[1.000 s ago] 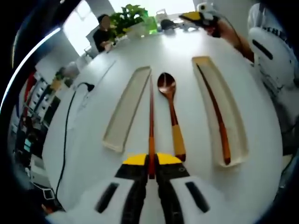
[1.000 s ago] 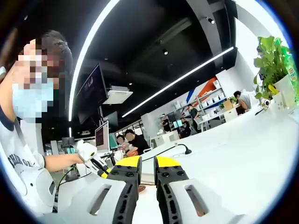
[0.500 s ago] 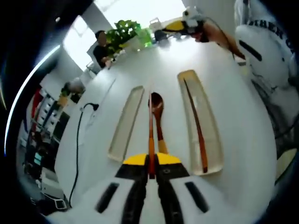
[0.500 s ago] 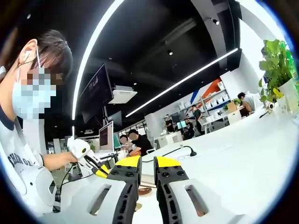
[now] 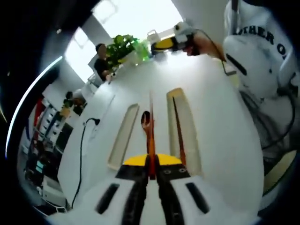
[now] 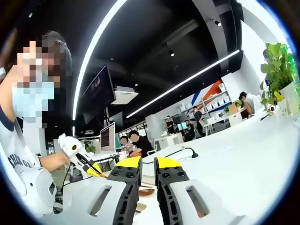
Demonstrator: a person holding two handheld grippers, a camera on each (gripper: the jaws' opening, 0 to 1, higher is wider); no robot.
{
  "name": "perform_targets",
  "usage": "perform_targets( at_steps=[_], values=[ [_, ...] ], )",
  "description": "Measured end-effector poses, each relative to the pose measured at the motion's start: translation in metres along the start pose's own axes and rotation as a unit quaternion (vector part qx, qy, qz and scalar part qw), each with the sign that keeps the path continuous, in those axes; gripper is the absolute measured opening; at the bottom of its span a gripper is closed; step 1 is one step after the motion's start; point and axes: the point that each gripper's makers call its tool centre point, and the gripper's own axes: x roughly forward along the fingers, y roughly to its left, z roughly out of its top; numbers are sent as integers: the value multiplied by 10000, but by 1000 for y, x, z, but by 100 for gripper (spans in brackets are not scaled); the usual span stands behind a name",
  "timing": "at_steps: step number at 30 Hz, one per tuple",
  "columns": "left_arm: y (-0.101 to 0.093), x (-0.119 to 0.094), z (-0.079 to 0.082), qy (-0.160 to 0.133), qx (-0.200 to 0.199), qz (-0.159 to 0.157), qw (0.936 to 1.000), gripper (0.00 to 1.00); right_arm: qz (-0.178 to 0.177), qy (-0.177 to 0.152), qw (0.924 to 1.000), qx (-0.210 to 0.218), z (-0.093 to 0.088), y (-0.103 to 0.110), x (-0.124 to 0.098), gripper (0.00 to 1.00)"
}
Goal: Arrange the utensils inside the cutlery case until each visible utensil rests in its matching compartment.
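My left gripper is shut on the near end of a red-orange chopstick, which points away over the white table. A brown wooden spoon lies on the table just under and left of it. To the left lies an empty pale case half. On the right, a second case half holds the other dark chopstick. My right gripper points away at the room, jaws together with nothing between them. It also appears far off as the right gripper in a hand.
A black cable runs along the table's left side. A potted plant stands at the far edge, with a person seated beside it. The person holding the grippers, in a white top, stands at the right. Monitors and desks fill the room behind.
The left gripper has risen and drawn back with the chopstick, so the case halves and spoon look smaller and farther. The right gripper has barely moved.
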Motion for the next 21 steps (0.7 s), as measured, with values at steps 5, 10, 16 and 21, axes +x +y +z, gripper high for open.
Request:
perform_targets(
  at_steps=[5, 10, 16, 21],
  values=[
    [-17, -3, 2, -137, 2, -92, 9999, 5, -14, -5, 10000, 3, 0, -2, 0, 10],
    [-23, -3, 0, -247, -176, -152, 9994, 5, -2, 7, 10000, -5, -1, 0, 0, 10],
    [-42, -1, -5, -238, -164, -485, 9984, 5, -7, 13, 10000, -15, -1, -1, 0, 10],
    [-48, 3, -6, -294, -193, -680, 9971, 5, 10, 24, 10000, -3, -1, 0, 0, 10]
  ],
)
